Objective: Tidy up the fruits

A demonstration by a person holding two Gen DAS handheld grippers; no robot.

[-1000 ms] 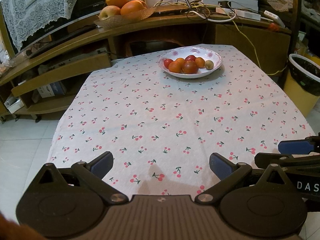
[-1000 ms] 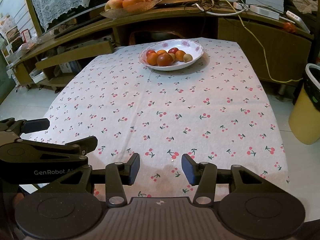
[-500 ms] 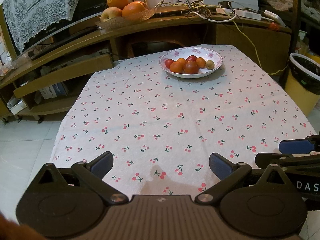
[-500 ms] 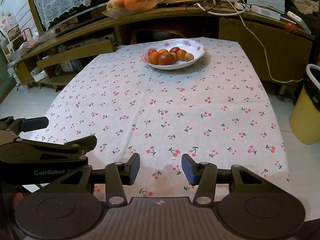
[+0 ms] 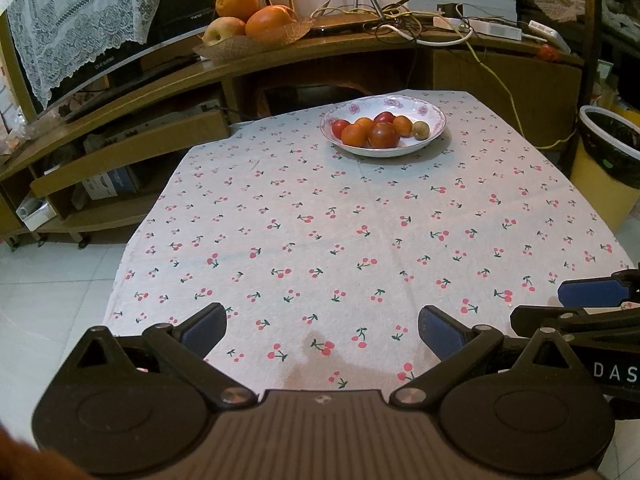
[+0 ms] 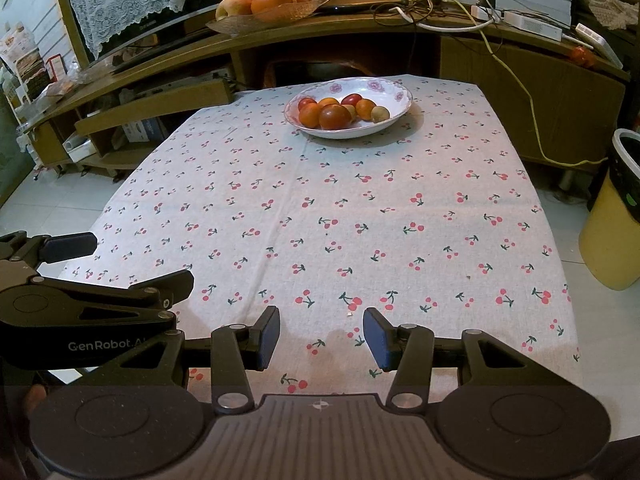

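Note:
A white floral bowl [image 5: 434,114] holds several small red, orange and tan fruits [image 5: 383,134] at the far end of the cherry-print tablecloth [image 5: 320,220]. It also shows in the right wrist view [image 6: 394,94] with the fruits [image 6: 334,116] inside. My left gripper [image 5: 322,326] is open and empty over the near table edge. My right gripper [image 6: 320,338] is open and empty beside it. Each gripper shows at the edge of the other's view.
A wicker tray of oranges and an apple [image 5: 256,20] sits on the wooden shelf unit [image 5: 160,80] behind the table, next to tangled cables [image 5: 400,24]. A yellow bin with a black liner [image 5: 608,168] stands right of the table. White tile floor lies left.
Both grippers have drawn back a little from the table and shifted slightly; the bowl looks a bit farther. Jaws stay open and nothing on the table has moved.

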